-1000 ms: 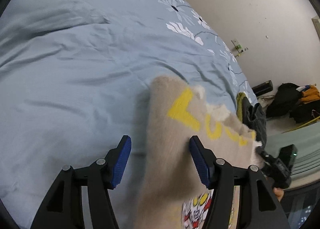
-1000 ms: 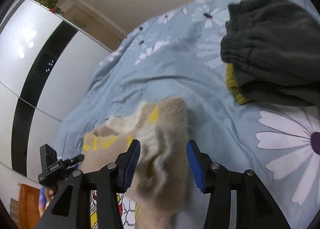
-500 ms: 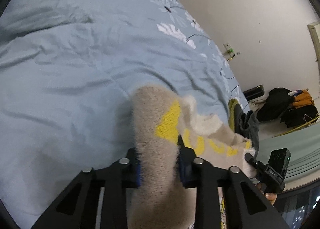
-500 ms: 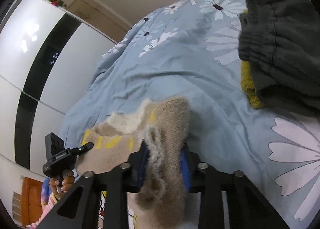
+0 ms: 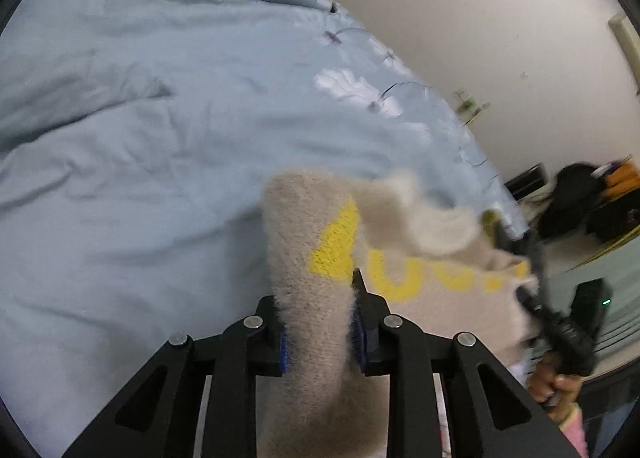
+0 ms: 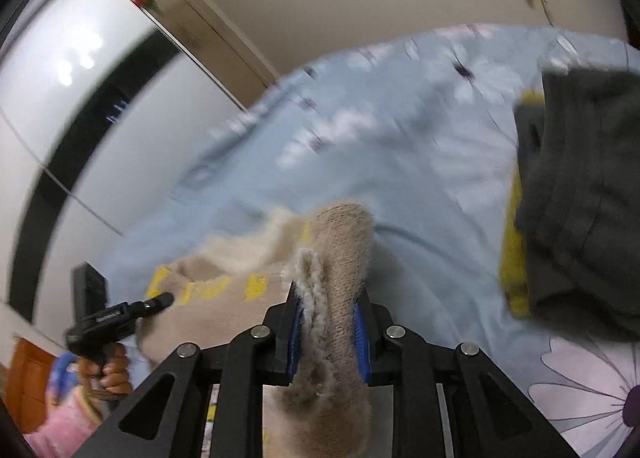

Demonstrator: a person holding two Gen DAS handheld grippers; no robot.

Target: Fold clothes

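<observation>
A fuzzy beige sweater [image 5: 308, 242] with yellow letters is held up over the blue bed. My left gripper [image 5: 320, 338] is shut on one fold of it. My right gripper [image 6: 328, 334] is shut on the other end of the sweater [image 6: 340, 250], which stretches between the two. The right gripper also shows in the left wrist view [image 5: 560, 334], and the left gripper shows in the right wrist view [image 6: 116, 318], each in a hand. The lower part of the sweater hangs hidden behind the grippers.
A light blue duvet [image 5: 140, 138] with white flowers covers the bed. A stack of dark grey and yellow folded clothes [image 6: 580, 198] lies at the right on the duvet [image 6: 400, 146]. A white and black wardrobe [image 6: 80, 118] stands at the left. Bags [image 5: 592, 198] lie on the floor.
Both grippers were open around the sweater a second ago, then shut on it. They have since lifted it off the duvet, and both views are blurred by motion.
</observation>
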